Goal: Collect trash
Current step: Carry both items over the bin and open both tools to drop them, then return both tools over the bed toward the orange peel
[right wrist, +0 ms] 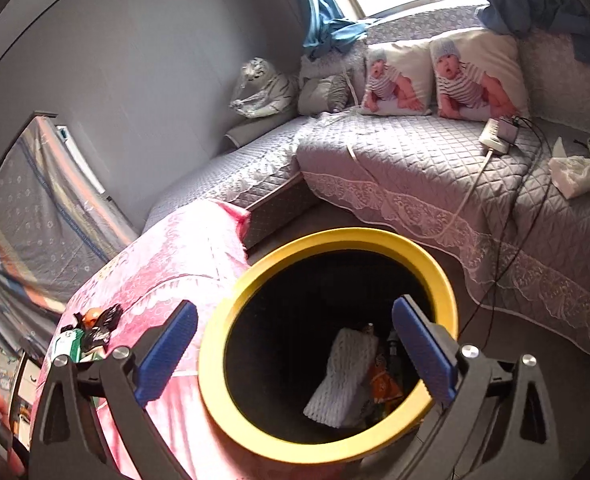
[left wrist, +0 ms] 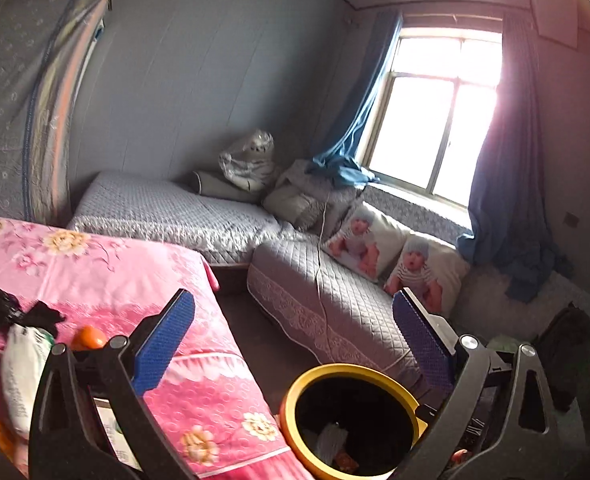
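Presently, both grippers stand released, jaws spread wide with nothing between the blue pads. The right gripper (right wrist: 295,344) hangs above the yellow-rimmed bin (right wrist: 231,280), which sits on the floor just beside the corner of the pink floral bedspread (right wrist: 183,256). Inside the bin lie a white foam-net wrapper (right wrist: 343,376) and an orange packet (right wrist: 383,386), both resting at the bottom. The left gripper (left wrist: 295,344) points across the room toward the grey quilted sofa (left wrist: 335,292), with the same bin (left wrist: 295,396) low in its view. Remaining on the bedspread, near its edge closest to the left gripper, are a white packet (left wrist: 23,376), a black crumpled item (left wrist: 19,316) and an orange round object (left wrist: 89,338), the three close together. On the sofa seat lie a white power strip (right wrist: 495,136) with trailing cables and a crumpled white tissue (right wrist: 575,176), well apart from the bin. Two baby-print cushions (right wrist: 439,76) lean against the sofa back under the window (left wrist: 435,112).
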